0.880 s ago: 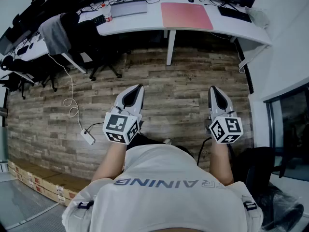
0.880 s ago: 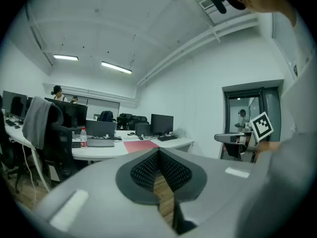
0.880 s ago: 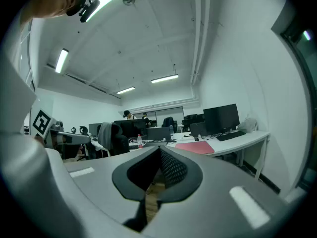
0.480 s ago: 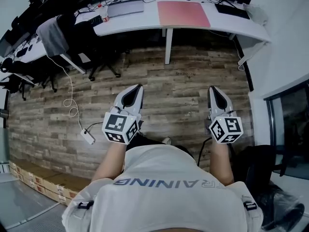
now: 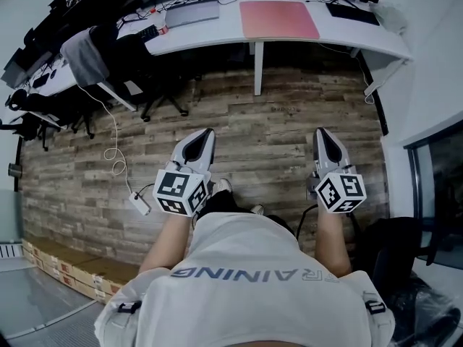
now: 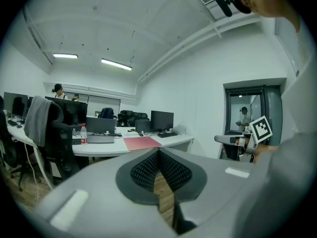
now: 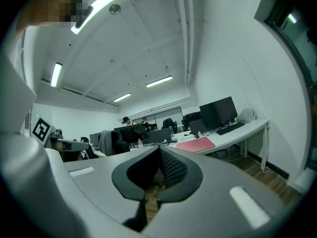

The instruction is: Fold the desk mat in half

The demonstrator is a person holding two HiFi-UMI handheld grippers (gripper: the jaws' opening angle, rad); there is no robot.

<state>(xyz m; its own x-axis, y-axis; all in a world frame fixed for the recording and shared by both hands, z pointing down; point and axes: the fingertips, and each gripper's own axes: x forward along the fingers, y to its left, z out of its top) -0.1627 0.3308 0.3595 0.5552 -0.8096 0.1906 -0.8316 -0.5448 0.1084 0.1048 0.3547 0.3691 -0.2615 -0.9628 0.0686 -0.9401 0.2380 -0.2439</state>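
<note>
Stepping toward desk mat [image 5: 279,19], shoe [image 5: 221,187] appearing

Person wore a white short-sleeved T-shirt [image 5: 253,266], grey lettering across the back, small black buckles [image 5: 129,306] on both shoulders. Both the left gripper [image 5: 207,131] and right gripper [image 5: 320,131] had pale grey tapered shells with black lining and black mesh pads [image 6: 143,170] inside the jaws. Behind the jaws each carried a white cube [image 5: 181,191] with black square markers. A thin dark cable [image 5: 304,223] ran behind the right one.
</note>
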